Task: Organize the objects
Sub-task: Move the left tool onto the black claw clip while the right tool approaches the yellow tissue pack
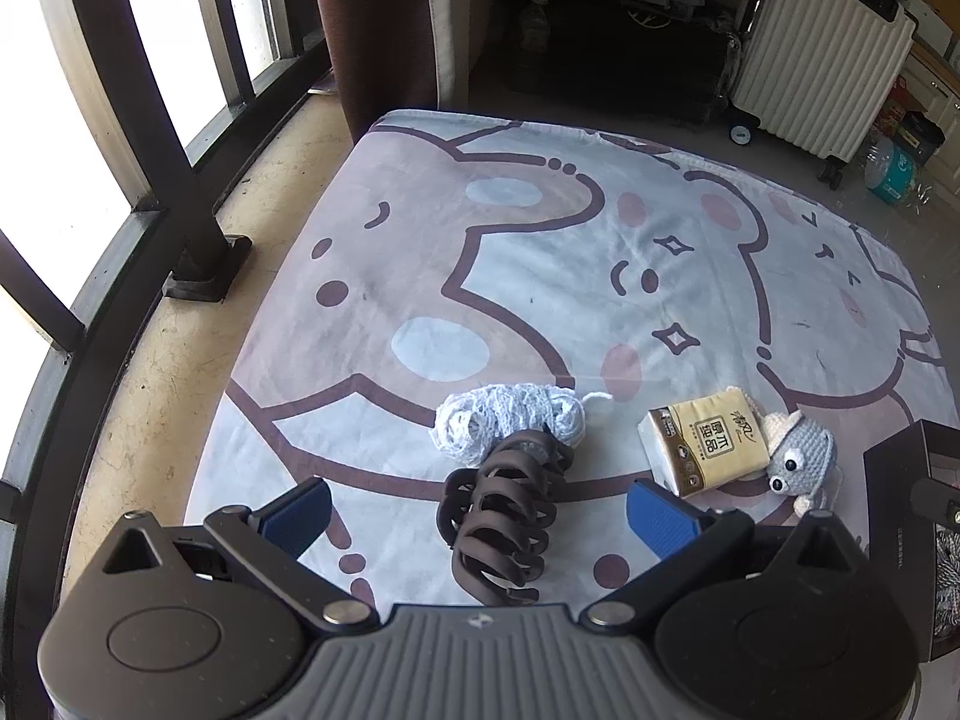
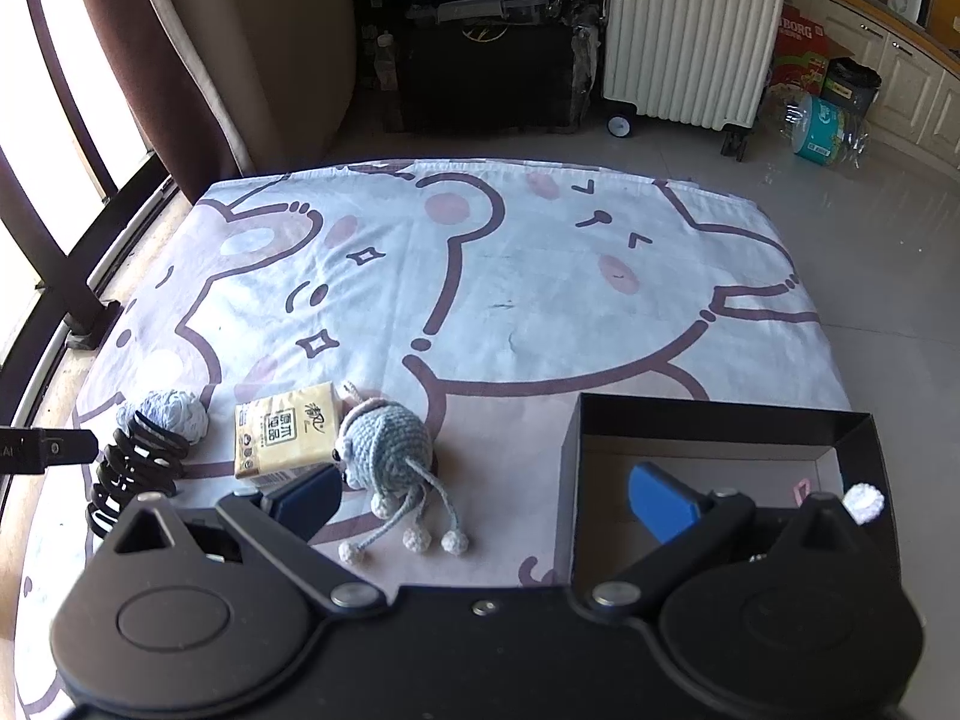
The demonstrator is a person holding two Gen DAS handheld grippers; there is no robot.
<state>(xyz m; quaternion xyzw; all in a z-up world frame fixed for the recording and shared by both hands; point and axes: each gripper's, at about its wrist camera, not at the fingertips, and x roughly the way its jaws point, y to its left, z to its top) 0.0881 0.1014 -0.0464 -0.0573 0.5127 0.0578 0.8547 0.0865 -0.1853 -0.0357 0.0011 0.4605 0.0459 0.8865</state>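
Observation:
A dark brown hair claw clip [image 1: 501, 513] lies on the cartoon-print cloth between the blue pads of my open left gripper [image 1: 480, 516], apart from both pads. Behind the clip sits a white yarn bundle [image 1: 510, 423]. To its right lie a yellow tissue pack [image 1: 705, 444] and a grey crochet toy [image 1: 801, 462]. In the right wrist view my right gripper [image 2: 486, 501] is open, its left pad near the crochet toy [image 2: 384, 444] and tissue pack [image 2: 285, 429], its right pad over the black box [image 2: 720, 420]. The clip [image 2: 135, 468] and yarn [image 2: 168, 414] lie at the left.
The cloth [image 2: 540, 300] covers a low surface with tiled floor [image 2: 870, 240] to the right. A white ribbed suitcase [image 2: 690, 30] and dark items stand behind. A window railing [image 1: 150, 150] and brown curtain [image 1: 384, 24] run along the left. A small white crochet piece [image 2: 864, 503] lies in the box.

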